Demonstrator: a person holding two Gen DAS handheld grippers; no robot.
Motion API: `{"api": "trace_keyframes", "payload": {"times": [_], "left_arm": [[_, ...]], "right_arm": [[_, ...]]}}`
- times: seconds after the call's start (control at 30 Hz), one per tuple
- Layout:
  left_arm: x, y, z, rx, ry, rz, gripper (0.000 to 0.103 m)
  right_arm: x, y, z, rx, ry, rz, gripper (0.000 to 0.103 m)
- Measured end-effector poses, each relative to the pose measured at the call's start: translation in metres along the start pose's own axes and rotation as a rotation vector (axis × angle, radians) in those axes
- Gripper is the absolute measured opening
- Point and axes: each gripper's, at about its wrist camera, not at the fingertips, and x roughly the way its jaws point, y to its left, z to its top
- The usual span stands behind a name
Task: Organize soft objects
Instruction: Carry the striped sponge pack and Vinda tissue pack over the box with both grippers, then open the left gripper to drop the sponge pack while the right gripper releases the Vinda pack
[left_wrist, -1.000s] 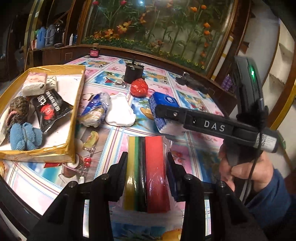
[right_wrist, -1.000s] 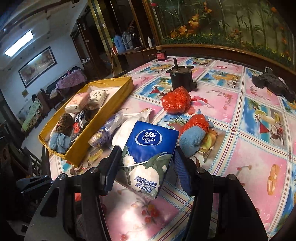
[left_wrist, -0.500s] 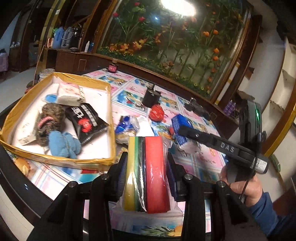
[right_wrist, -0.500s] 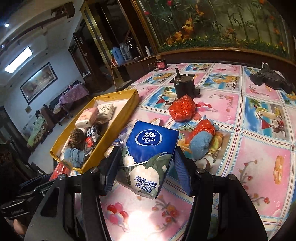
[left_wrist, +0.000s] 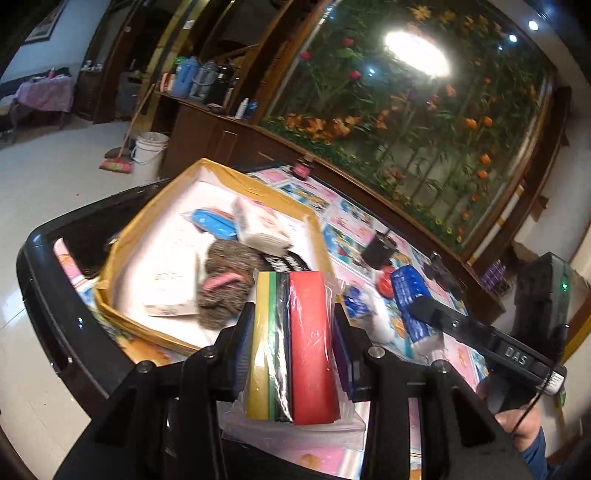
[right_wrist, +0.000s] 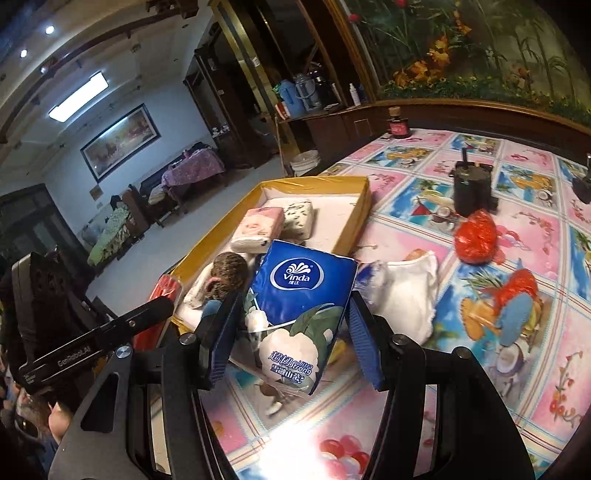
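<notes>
Both hands swung toward the gold box (left_wrist: 122, 240), now centre frame. Left hand-held gripper (left_wrist: 293, 347) pinches the sponge pack (left_wrist: 295, 347) low centre. Right view: right hand-held gripper (right_wrist: 291, 325) clamps the Vinda tissue pack (right_wrist: 299, 310), mid-frame, over the box's near corner.

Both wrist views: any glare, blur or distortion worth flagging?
Left wrist: a ceiling light flares on the mural glass, the box looks motion-smeared, edges bow fisheye-style. Right wrist: glare whitens the tablecloth at the bottom; the tissue pack is sharp.
</notes>
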Motion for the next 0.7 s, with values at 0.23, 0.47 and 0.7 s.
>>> {"api": "trace_keyframes", "payload": {"times": [0.23,0.47,0.7], "left_arm": [[0.002,0.028,0.006,-0.046,-0.013,0.052,0.039],[0.012,0.051,0.018,-0.056,-0.001,0.094,0.039],[0.024,0.059,0.028,-0.048,0.021,0.116,0.039]], "right_arm": [[0.039,0.038,0.017,-0.073,0.073,0.038,0.058],[0.088,0.058,0.032,-0.09,0.167,0.042,0.058],[0.137,0.06,0.047,-0.067,0.248,0.024,0.058]]}}
